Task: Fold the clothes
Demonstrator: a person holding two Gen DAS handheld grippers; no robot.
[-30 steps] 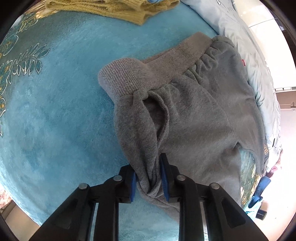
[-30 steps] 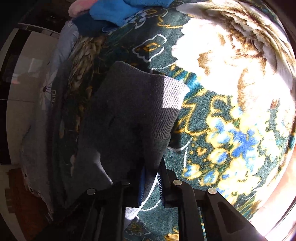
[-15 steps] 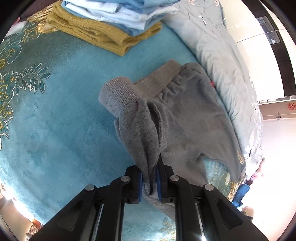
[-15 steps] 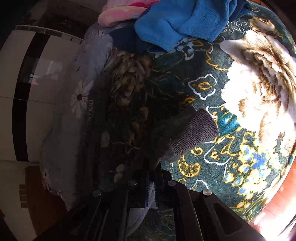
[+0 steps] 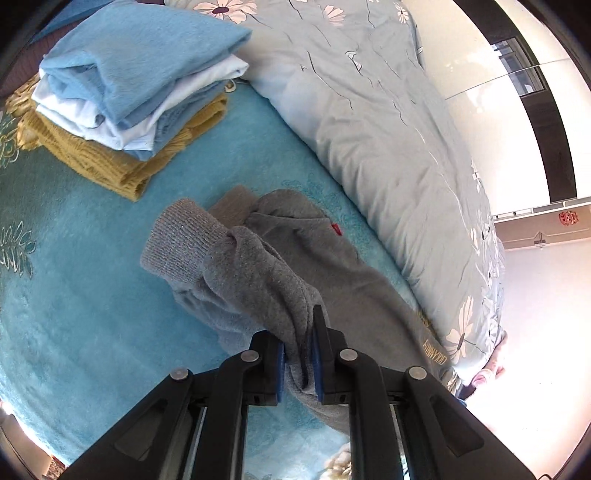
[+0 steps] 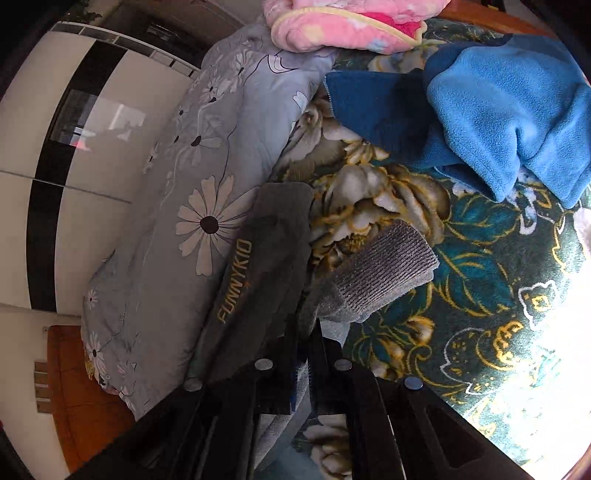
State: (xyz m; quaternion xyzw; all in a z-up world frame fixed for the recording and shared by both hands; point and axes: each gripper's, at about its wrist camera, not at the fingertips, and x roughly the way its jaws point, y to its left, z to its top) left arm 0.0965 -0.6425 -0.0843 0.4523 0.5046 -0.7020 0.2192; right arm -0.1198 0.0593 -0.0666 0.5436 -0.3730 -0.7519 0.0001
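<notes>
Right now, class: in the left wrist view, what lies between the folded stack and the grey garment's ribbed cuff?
Only bare turquoise blanket separates the stack from the cuff; the left wrist view shows it.

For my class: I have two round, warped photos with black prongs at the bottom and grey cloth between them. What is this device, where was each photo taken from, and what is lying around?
No robot here: a person holds a two-finger claw in each hand, each carrying a fisheye camera looking along its fingers. That explains the round warping.

One photo is from the left claw, shut on the grey sweatpants near a ribbed cuff. The other is from the right claw, shut on the same garment near the other cuff.

The surface is a teal floral blanket. On it sit a folded pile, a daisy-print quilt, a blue fleece and a pink quilt.
</notes>
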